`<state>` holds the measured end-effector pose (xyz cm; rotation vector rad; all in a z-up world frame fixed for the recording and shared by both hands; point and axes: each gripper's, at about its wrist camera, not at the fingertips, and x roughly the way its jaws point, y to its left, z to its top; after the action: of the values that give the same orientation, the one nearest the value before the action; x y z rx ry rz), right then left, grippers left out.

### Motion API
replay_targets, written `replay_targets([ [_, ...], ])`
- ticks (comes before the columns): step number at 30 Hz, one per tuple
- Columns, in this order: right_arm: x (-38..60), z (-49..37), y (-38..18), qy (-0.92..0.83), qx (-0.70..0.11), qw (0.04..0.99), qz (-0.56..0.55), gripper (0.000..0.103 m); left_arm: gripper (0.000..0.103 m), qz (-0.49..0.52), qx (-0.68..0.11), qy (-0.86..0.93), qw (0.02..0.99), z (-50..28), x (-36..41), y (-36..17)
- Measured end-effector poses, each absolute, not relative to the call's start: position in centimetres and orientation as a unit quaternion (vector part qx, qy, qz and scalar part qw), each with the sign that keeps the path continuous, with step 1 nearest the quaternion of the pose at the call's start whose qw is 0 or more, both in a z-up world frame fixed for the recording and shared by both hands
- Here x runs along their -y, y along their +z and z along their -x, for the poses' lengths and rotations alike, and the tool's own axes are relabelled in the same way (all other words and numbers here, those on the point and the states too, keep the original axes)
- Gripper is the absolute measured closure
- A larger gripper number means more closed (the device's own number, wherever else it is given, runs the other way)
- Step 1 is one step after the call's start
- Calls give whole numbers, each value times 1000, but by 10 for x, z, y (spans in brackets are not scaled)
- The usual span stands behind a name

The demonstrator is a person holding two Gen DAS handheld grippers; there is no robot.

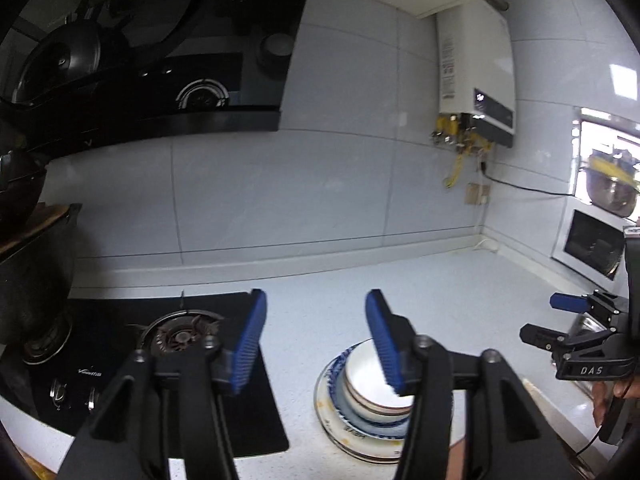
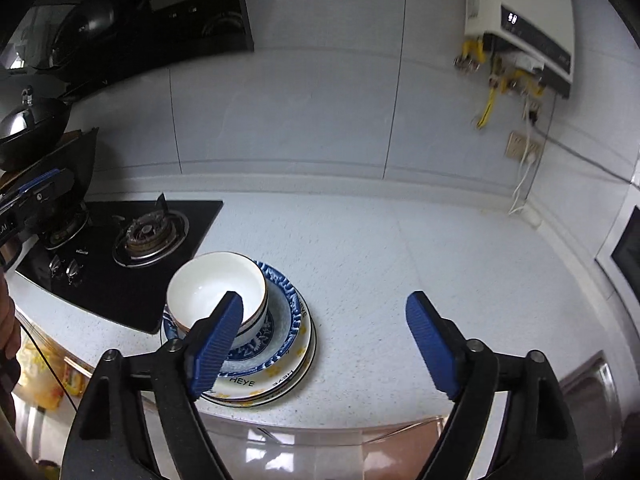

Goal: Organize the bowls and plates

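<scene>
A stack of dishes sits on the speckled white counter (image 2: 400, 256) near its front edge. A white bowl (image 2: 212, 288) with a dark rim band is on top, inside a blue-patterned dish (image 2: 286, 312), on white plates (image 2: 280, 376) printed with yellow flowers. The same stack shows in the left wrist view, where the white bowl (image 1: 368, 380) is partly behind a finger. My left gripper (image 1: 316, 332) is open and empty above the stack. My right gripper (image 2: 324, 336) is open and empty, just right of the stack; it also shows in the left wrist view (image 1: 560, 316).
A black gas hob (image 2: 132, 256) lies left of the stack, with a dark pot (image 1: 28, 272) on its far burner. A steel sink (image 2: 588, 396) is at the right. A water heater (image 2: 520, 20) hangs on the tiled wall.
</scene>
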<state>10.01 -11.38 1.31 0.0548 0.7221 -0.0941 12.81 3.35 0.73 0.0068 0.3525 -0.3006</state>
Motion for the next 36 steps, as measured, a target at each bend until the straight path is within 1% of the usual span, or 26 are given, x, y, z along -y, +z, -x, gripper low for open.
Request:
replay_targets([
  [6, 107, -69, 29, -55, -324, 945, 4, 21, 47, -20, -146, -160, 976, -95, -18, 21],
  [8, 109, -58, 36, -52, -313, 948, 15, 21, 40, -24, -133, -160, 978, -81, -12, 23],
  [9, 110, -53, 38, -49, -308, 950, 19, 21, 34, -27, -131, -161, 978, -73, -9, 24],
  [10, 112, -47, 41, -47, -299, 953, 23, 21, 33, -29, -131, -162, 978, -65, -4, 26],
  [12, 116, -35, 47, -46, -289, 956, 30, 21, 33, -39, -132, -155, 978, -48, 7, 26],
  [13, 120, -29, 49, -45, -285, 957, 30, 18, 33, -46, -132, -146, 979, -41, 14, 25],
  [18, 140, 1, 59, -42, -264, 964, 5, 13, 33, -59, -146, -109, 982, -10, 40, 23],
  [19, 146, 5, 60, -38, -259, 965, -9, 12, 33, -56, -150, -97, 982, -4, 44, 23],
  [24, 172, 23, 58, -11, -235, 966, -109, 12, 33, -47, -174, -44, 983, 24, 48, 17],
  [28, 178, 29, 52, -2, -234, 959, -158, 11, 33, -57, -191, 1, 980, 46, 40, 18],
  [32, 163, 34, 50, -3, -246, 956, -159, 11, 33, -60, -186, 20, 980, 68, 29, 23],
  [36, 138, 40, 57, -21, -254, 958, -130, 11, 33, -51, -179, 13, 983, 79, 12, 27],
])
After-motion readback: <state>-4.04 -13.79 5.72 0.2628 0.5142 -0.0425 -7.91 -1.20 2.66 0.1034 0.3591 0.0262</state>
